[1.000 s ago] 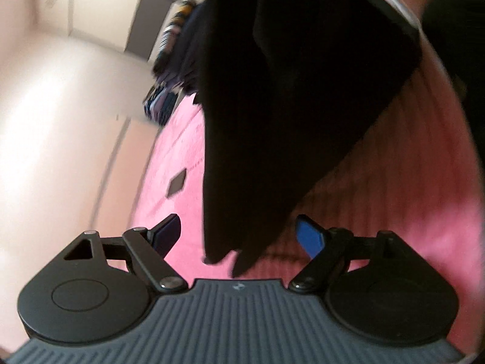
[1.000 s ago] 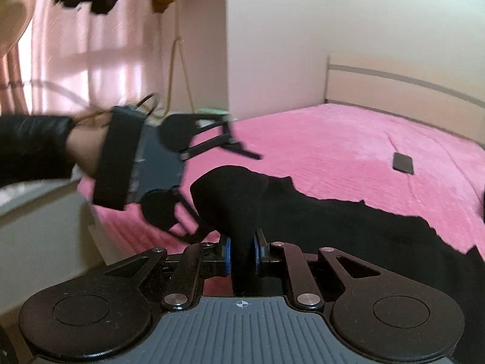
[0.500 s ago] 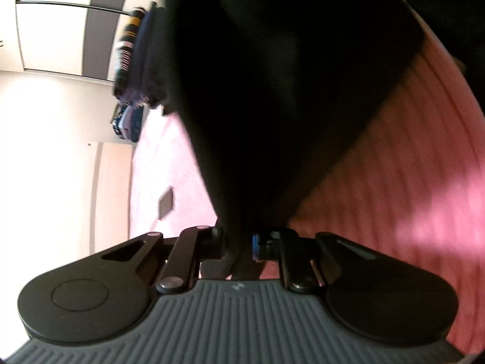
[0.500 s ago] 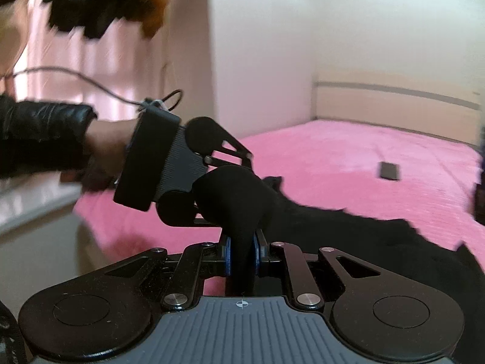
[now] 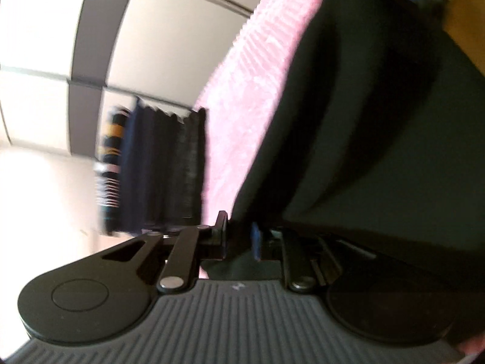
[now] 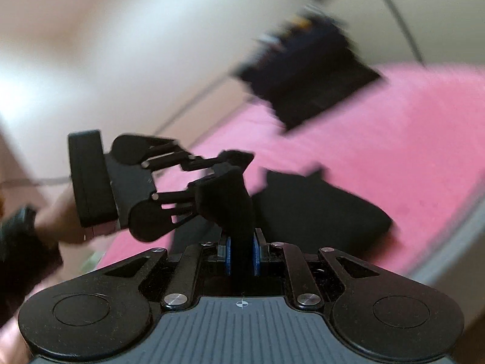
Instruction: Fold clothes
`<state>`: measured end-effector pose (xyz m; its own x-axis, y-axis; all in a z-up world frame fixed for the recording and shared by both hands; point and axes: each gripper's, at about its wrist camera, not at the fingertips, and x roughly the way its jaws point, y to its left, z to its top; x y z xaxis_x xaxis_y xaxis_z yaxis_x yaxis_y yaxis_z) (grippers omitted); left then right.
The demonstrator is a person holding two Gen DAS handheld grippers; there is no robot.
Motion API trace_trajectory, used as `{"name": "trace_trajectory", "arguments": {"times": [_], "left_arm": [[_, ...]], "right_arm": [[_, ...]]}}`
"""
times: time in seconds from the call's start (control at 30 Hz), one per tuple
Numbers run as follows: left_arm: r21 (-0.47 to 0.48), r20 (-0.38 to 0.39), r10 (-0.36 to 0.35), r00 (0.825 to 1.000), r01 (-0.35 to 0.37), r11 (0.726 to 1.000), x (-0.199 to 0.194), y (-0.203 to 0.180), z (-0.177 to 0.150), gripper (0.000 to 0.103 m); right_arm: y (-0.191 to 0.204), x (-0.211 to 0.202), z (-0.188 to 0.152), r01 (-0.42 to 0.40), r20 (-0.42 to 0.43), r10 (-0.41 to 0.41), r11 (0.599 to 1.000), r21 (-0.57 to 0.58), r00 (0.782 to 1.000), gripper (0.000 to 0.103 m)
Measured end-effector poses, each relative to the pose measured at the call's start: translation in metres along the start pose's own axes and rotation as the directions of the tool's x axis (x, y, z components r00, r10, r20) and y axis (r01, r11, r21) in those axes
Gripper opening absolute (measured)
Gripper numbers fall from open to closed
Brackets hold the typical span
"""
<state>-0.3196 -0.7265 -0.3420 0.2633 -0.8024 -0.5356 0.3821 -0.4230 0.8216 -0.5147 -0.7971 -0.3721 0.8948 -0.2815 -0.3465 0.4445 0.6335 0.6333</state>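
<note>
Two grippers [image 5: 239, 236] [image 6: 241, 256] pinch black garment [image 6: 318, 212] near folded stack [image 6: 309, 82].

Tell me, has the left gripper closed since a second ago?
Yes. The left gripper was open a second ago, beside the black garment; now its fingers pinch it, over the pink bedspread.

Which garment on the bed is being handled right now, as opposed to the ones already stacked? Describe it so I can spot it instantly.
Start at the pink bedspread. At its far end sits a stack of folded clothes; nearer, a plain black garment lies spread loosely. Unlike the stack, its raised edge is pinched by the right tool and the left tool.
</note>
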Motion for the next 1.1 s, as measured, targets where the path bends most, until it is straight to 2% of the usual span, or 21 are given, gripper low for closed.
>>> {"name": "trace_trajectory", "arguments": {"times": [0.07, 0.13, 0.23, 0.27, 0.3, 0.33, 0.37, 0.43, 0.47, 0.5, 0.57, 0.63, 0.67, 0.7, 0.77, 0.83, 0.9, 1.0, 1.1], "left_arm": [[-0.08, -0.006, -0.011, 1.0, 0.011, 0.997, 0.017, -0.007, 0.006, 0.02], [-0.172, 0.006, -0.031, 0.999, 0.032, 0.985, 0.015, -0.004, 0.001, 0.039], [-0.331, -0.01, -0.002, 1.0, -0.001, 0.944, -0.007, 0.01, -0.028, 0.042], [-0.389, -0.024, 0.005, 1.0, -0.014, 0.921, -0.016, 0.016, -0.04, 0.042], [-0.457, -0.037, 0.005, 0.999, -0.021, 0.889, -0.025, 0.021, -0.053, 0.043], [-0.534, -0.048, -0.011, 0.999, -0.016, 0.845, -0.034, 0.026, -0.066, 0.043], [-0.594, -0.052, -0.03, 0.998, -0.007, 0.804, -0.041, 0.028, -0.074, 0.043], [-0.702, -0.058, -0.073, 0.996, 0.012, 0.713, -0.057, 0.021, -0.086, 0.043], [-0.732, -0.06, -0.092, 0.994, 0.019, 0.681, -0.071, 0.01, -0.084, 0.043], [-0.747, -0.066, -0.109, 0.992, 0.023, 0.664, -0.077, 0.003, -0.088, 0.042], [-0.751, -0.075, -0.13, 0.989, 0.029, 0.659, -0.078, -0.009, -0.098, 0.041], [-0.757, -0.074, -0.133, 0.988, 0.031, 0.653, -0.078, -0.016, -0.103, 0.039], [-0.759, -0.073, -0.132, 0.989, 0.031, 0.65, -0.075, -0.017, -0.099, 0.038], [-0.759, -0.07, -0.127, 0.989, 0.03, 0.65, -0.074, -0.015, -0.094, 0.037], [-0.753, -0.054, -0.105, 0.993, 0.029, 0.658, -0.072, -0.012, -0.084, 0.037], [-0.746, -0.028, -0.066, 0.997, 0.023, 0.665, -0.078, -0.013, -0.081, 0.037], [-0.744, -0.017, -0.064, 0.998, 0.03, 0.668, -0.073, -0.011, -0.073, 0.037], [-0.732, -0.028, -0.103, 0.994, 0.05, 0.679, -0.055, -0.016, -0.068, 0.038], [-0.738, -0.029, -0.135, 0.99, 0.07, 0.671, -0.05, -0.019, -0.07, 0.038]], "right_arm": [[-0.023, 0.0, -0.003, 0.031, -0.022, -0.03, 0.996, 0.08, 0.999, 0.013], [-0.035, -0.002, -0.007, 0.038, -0.032, -0.035, 0.994, 0.107, 0.999, 0.013], [-0.039, -0.004, -0.01, 0.025, -0.027, -0.023, 0.995, 0.099, 0.999, 0.013], [-0.04, -0.004, -0.009, 0.02, -0.024, -0.018, 0.995, 0.097, 1.0, 0.018], [-0.042, -0.003, -0.009, 0.015, -0.022, -0.013, 0.995, 0.098, 1.0, 0.038], [-0.043, -0.003, -0.008, 0.011, -0.019, -0.009, 0.995, 0.099, 1.0, 0.052], [-0.041, -0.003, -0.008, 0.004, -0.011, -0.003, 0.995, 0.099, 1.0, 0.069], [-0.034, -0.001, -0.007, -0.013, 0.01, 0.012, 0.996, 0.093, 1.0, 0.07], [-0.032, 0.004, -0.006, -0.017, 0.011, 0.016, 0.995, 0.094, 1.0, 0.07], [-0.031, 0.009, -0.004, -0.016, 0.01, 0.015, 0.995, 0.099, 1.0, 0.069], [-0.029, 0.019, 0.001, -0.001, 0.007, 0.0, 0.995, 0.105, 1.0, 0.069], [-0.025, 0.031, 0.008, 0.017, -0.007, -0.017, 0.996, 0.088, 1.0, 0.031], [-0.023, 0.036, 0.012, 0.031, -0.023, -0.029, 0.996, 0.079, 0.999, 0.019], [-0.02, 0.038, 0.018, 0.031, -0.027, -0.03, 0.997, 0.067, 0.999, 0.016], [-0.012, 0.032, 0.034, 0.006, 0.002, -0.006, 1.0, 0.03, 1.0, 0.014], [-0.007, 0.014, 0.048, -0.019, 0.072, 0.02, 1.0, -0.012, 0.997, 0.014], [-0.013, 0.006, 0.049, 0.013, 0.096, -0.011, 1.0, -0.017, 0.995, 0.014], [-0.056, 0.02, 0.027, 0.122, 0.004, -0.123, 0.987, 0.104, 0.992, 0.014], [-0.067, 0.021, 0.019, 0.13, -0.012, -0.129, 0.983, 0.132, 0.992, 0.015]]}}
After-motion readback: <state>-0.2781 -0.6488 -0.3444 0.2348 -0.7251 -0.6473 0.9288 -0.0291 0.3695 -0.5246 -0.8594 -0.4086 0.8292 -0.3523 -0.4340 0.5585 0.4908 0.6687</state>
